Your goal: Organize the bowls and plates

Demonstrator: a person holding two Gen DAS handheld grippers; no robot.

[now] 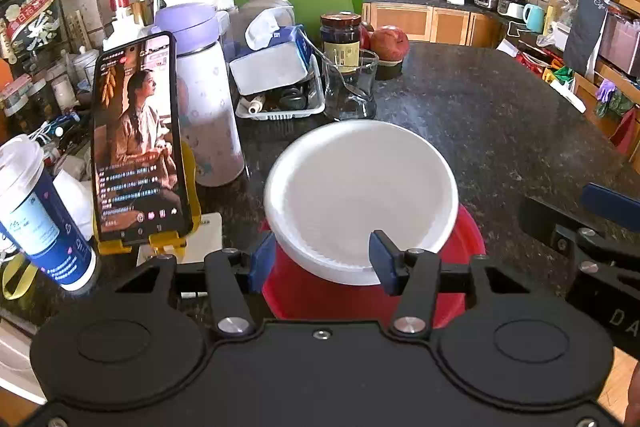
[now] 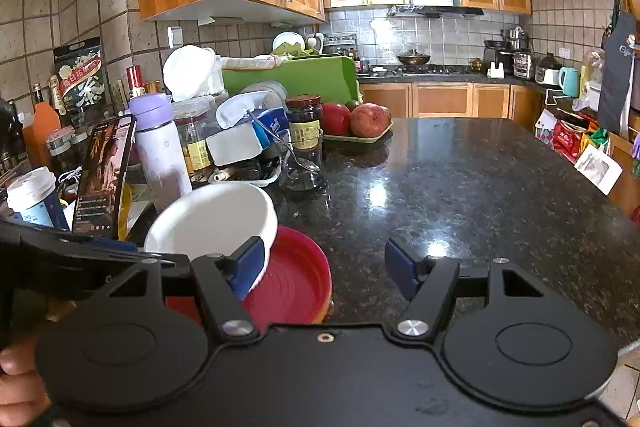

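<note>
A white bowl [image 1: 360, 199] sits tilted on a red plate [image 1: 360, 301] at the near edge of the dark granite counter [image 1: 500, 131]. My left gripper [image 1: 322, 259] is open, its blue fingers on either side of the bowl's near rim; whether they touch it I cannot tell. In the right wrist view the white bowl [image 2: 212, 219] leans on the red plate [image 2: 292, 287] at lower left. My right gripper [image 2: 326, 269] is open and empty, just right of the plate, its left finger in front of the bowl's edge.
A phone on a yellow stand [image 1: 136, 139], a white and purple bottle [image 1: 204, 99], a paper cup [image 1: 36, 215], a tissue pack in a white basket [image 1: 276, 71], a glass with a spoon [image 1: 350, 87], a dark jar [image 1: 340, 37] and fruit [image 2: 362, 121] crowd the counter's left and back.
</note>
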